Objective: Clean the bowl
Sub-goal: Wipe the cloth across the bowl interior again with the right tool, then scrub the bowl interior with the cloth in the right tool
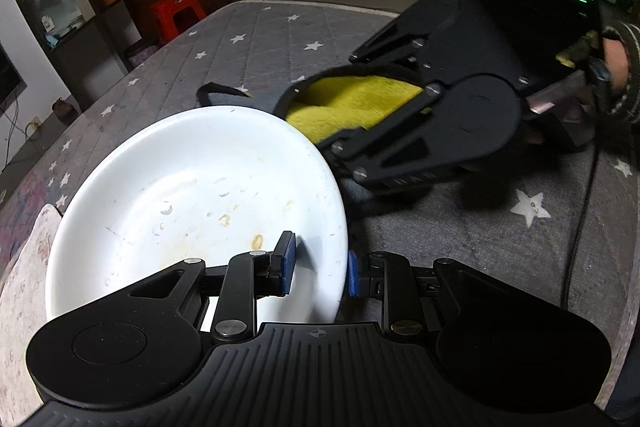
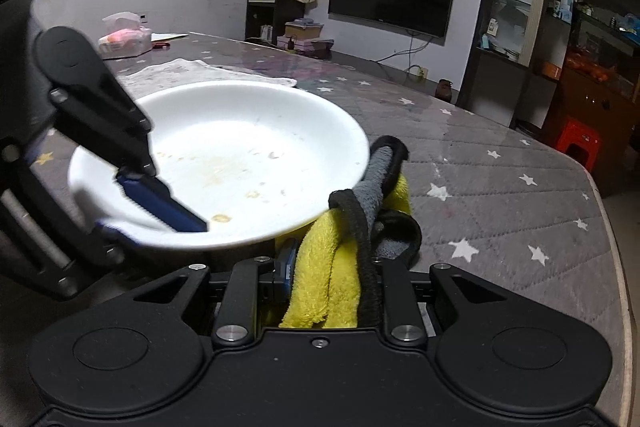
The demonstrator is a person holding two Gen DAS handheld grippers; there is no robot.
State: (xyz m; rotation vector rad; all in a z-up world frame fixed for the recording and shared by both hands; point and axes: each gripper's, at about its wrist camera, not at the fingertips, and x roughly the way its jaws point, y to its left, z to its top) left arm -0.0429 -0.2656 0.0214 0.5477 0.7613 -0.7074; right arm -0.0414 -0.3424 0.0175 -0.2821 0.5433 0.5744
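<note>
Pinching the white bowl (image 1: 192, 203) at its 5 o'clock rim, your left gripper (image 1: 320, 267) holds it tilted above the star-patterned table cover (image 1: 500, 247). Your right gripper (image 2: 332, 283) is clamped on the yellow-and-grey cloth (image 2: 324, 267), at the bowl's 2 o'clock edge.

- table (image 2: 500, 163): grey quilted cover, white stars
- pale mat (image 2: 192, 71) on it, far side
- tissue pack (image 2: 124, 37) and paper (image 2: 168, 37) at the far edge
</note>
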